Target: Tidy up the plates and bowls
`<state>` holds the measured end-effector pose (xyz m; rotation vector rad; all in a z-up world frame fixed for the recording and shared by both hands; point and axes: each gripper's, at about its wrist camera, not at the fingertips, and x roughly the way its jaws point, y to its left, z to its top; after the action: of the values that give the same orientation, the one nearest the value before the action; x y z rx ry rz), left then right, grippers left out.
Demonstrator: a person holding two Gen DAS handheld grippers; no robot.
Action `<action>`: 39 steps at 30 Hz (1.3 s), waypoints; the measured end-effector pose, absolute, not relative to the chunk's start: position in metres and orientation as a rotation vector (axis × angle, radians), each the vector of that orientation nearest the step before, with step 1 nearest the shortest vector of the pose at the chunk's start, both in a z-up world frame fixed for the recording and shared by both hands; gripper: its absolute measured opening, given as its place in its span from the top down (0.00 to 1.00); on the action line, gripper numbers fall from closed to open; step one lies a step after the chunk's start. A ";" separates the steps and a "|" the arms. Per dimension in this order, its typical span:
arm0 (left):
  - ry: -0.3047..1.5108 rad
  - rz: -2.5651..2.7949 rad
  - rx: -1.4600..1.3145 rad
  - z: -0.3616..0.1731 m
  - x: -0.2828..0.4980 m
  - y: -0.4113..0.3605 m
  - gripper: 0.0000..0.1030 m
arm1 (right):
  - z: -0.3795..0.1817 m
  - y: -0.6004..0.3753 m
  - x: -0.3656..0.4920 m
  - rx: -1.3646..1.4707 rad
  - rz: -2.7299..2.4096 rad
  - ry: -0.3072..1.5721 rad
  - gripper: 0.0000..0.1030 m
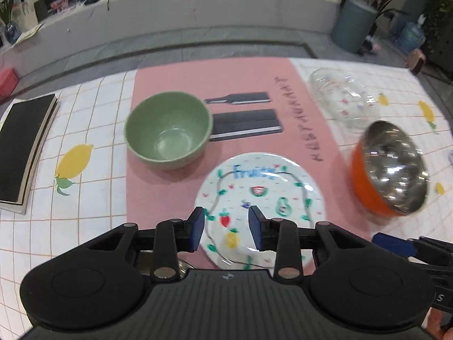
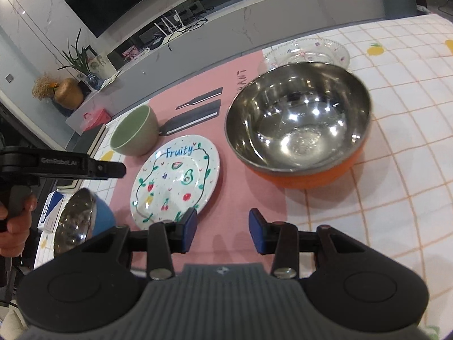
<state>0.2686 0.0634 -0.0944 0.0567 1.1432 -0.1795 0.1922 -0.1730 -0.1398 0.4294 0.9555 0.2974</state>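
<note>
While the tabletop [image 2: 396,170] carries a pink placemat [image 2: 235,226], the orange steel-lined bowl [image 2: 300,124] sits at its two o'clock edge, the green bowl [image 1: 168,130] at ten o'clock. The "Fruity" plate [image 1: 259,195] lies between them. Left tongs [image 1: 226,228] hover over the plate, jaws apart and empty; right tongs [image 2: 222,233] gape empty over the mat.

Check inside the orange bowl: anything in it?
The orange bowl looks empty: only bare shiny steel with light reflections shows in the right wrist view. Its near inner wall, below the rim, is hidden.
</note>
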 end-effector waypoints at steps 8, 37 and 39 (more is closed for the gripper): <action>1.242 -0.157 0.000 -0.119 0.300 0.079 0.61 | -0.154 -0.168 0.215 0.473 0.265 0.963 0.61; 1.314 -0.149 -0.065 -0.133 0.308 0.085 0.79 | -0.183 -0.152 0.240 0.650 0.295 1.019 0.93; 1.307 -0.153 -0.058 -0.129 0.308 0.084 0.80 | -0.183 -0.155 0.239 0.655 0.299 1.022 0.93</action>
<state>0.3076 0.0843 -0.1295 -0.0583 1.3069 -0.1530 0.2389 -0.1550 -0.1825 0.6546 1.0221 0.2993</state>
